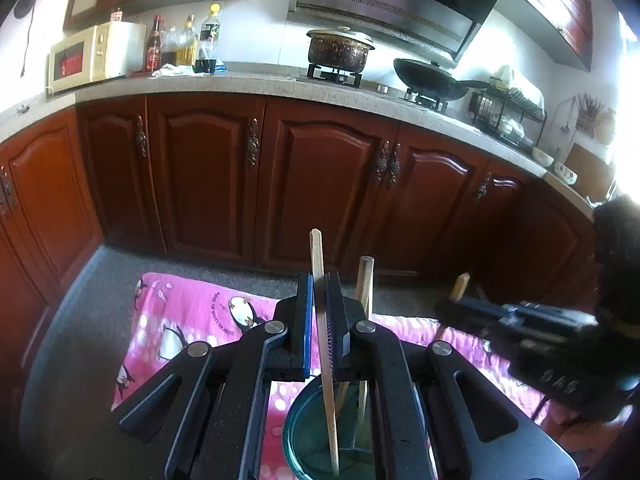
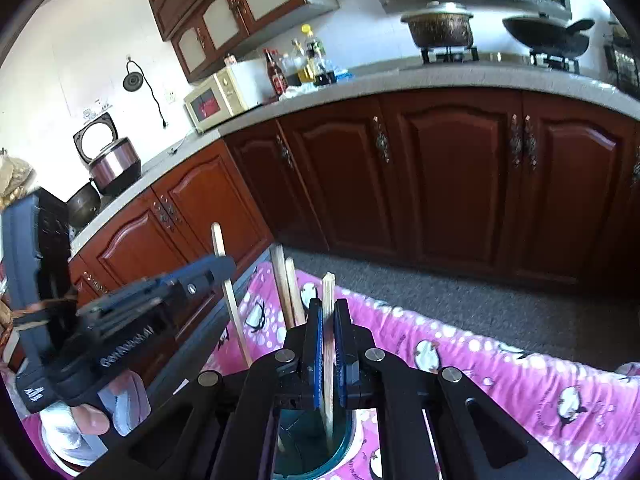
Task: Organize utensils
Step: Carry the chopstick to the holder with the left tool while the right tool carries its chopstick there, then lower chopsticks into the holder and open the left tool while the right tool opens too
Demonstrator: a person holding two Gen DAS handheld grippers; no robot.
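A green glass jar [image 1: 316,440] stands on the pink penguin cloth [image 1: 192,320]. My left gripper [image 1: 319,280] is shut on a flat wooden stick [image 1: 320,264] that stands upright with its lower end in the jar. A round wooden stick [image 1: 365,280] also stands in the jar. My right gripper [image 2: 328,308] is shut on a pale wooden stick [image 2: 328,292] whose lower end is in the jar [image 2: 340,448]. Two more sticks [image 2: 286,284] stand behind it. The left gripper [image 2: 216,268] shows at left with its stick [image 2: 228,280]; the right gripper [image 1: 448,306] shows at right.
Red-brown kitchen cabinets [image 1: 320,184] with a grey countertop [image 1: 240,84] run across the back. A microwave [image 1: 88,56], bottles [image 1: 180,44], a pot [image 1: 340,50] and a wok [image 1: 432,78] stand on it. Grey floor [image 1: 80,320] lies beyond the cloth.
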